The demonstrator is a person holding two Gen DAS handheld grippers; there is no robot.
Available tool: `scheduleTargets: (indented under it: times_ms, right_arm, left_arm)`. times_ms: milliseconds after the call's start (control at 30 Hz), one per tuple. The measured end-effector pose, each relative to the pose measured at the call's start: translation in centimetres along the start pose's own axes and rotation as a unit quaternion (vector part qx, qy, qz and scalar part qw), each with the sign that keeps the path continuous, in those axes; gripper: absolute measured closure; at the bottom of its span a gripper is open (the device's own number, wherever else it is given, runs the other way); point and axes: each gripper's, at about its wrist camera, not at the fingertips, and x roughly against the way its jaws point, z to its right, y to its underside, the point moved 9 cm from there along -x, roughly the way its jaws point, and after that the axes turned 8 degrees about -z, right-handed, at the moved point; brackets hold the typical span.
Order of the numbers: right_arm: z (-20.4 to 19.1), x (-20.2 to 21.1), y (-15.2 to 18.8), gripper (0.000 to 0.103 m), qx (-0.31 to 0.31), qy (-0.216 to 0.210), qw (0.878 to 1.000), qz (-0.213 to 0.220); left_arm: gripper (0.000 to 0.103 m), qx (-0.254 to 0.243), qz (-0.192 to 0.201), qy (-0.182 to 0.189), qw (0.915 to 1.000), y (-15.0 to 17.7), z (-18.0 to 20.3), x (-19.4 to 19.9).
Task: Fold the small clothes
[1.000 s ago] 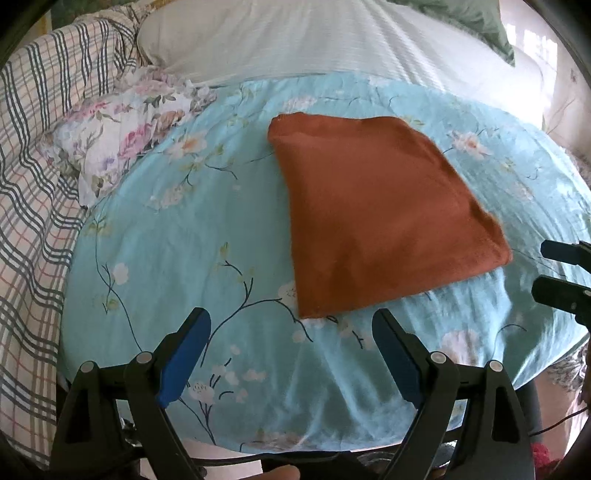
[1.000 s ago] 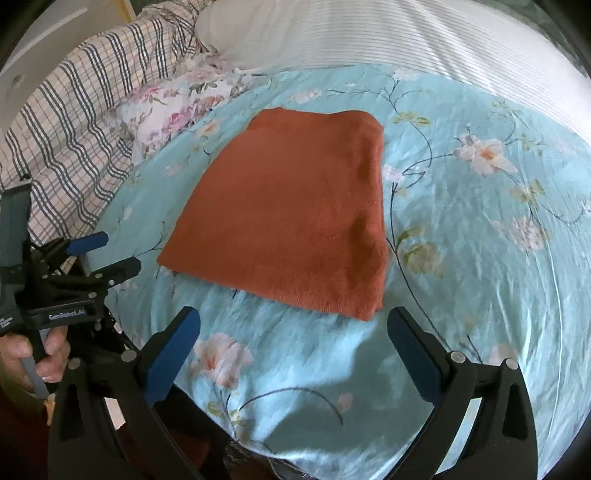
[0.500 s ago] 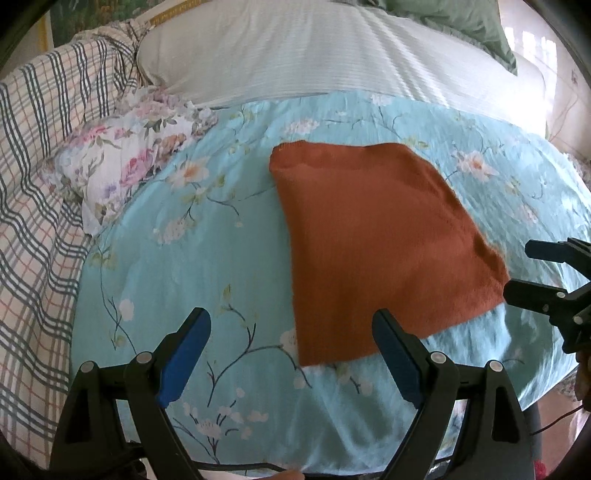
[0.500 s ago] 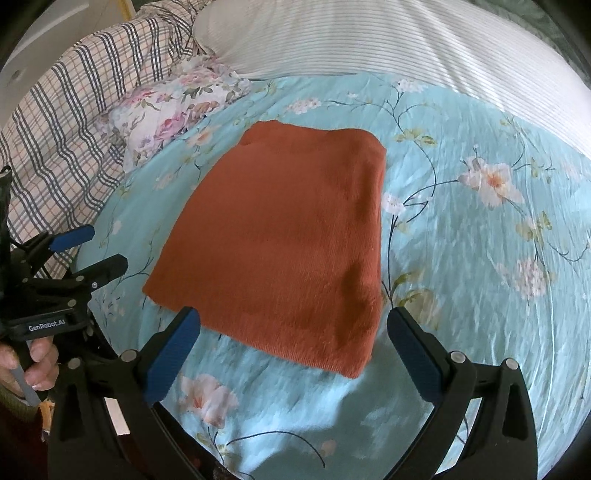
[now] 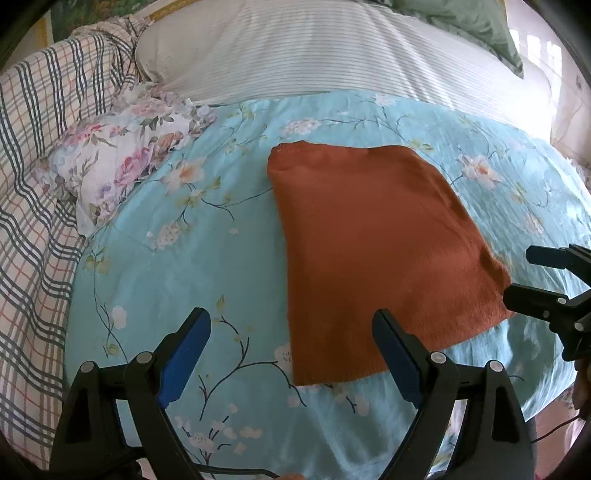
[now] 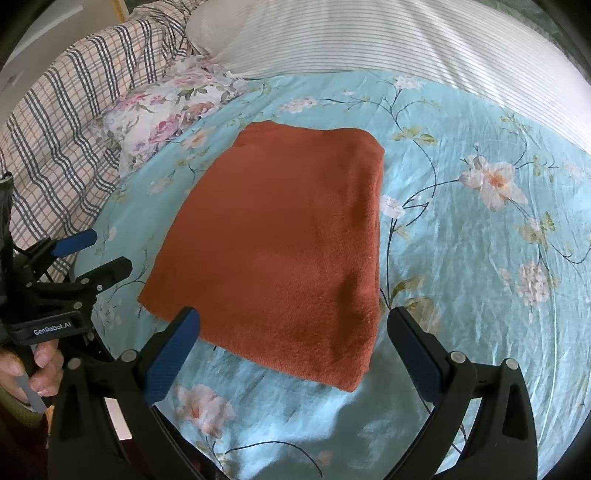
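Observation:
A folded rust-orange cloth (image 5: 373,251) lies flat on the light blue floral bedspread (image 5: 192,266); it also shows in the right wrist view (image 6: 280,247). My left gripper (image 5: 291,328) is open and empty, its right finger over the cloth's near left corner. My right gripper (image 6: 293,328) is open and empty, straddling the cloth's near right edge. Each gripper shows at the other view's side: the right one (image 5: 535,277) by the cloth's right corner, the left one (image 6: 92,251) by its left corner.
A floral pillow (image 5: 118,162) and a plaid blanket (image 5: 33,206) lie at the left. A white striped cover (image 5: 332,48) spans the back, with a green pillow (image 5: 469,22) at the far right. The bed's near edge runs just below the grippers.
Both grippers have moved forward toward the cloth, so its near edge now sits between their fingers. The cloth has not moved. Both stay open.

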Motion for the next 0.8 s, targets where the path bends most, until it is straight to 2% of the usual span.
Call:
scheduleTargets:
  times_ms: [800]
  right_arm:
    - [-1.2, 0.2, 0.8, 0.002, 0.004, -0.003, 1.0, 0.0]
  left_arm:
    - [0.013, 0.0, 0.002, -0.003, 1.0, 1.4, 0.9, 1.0]
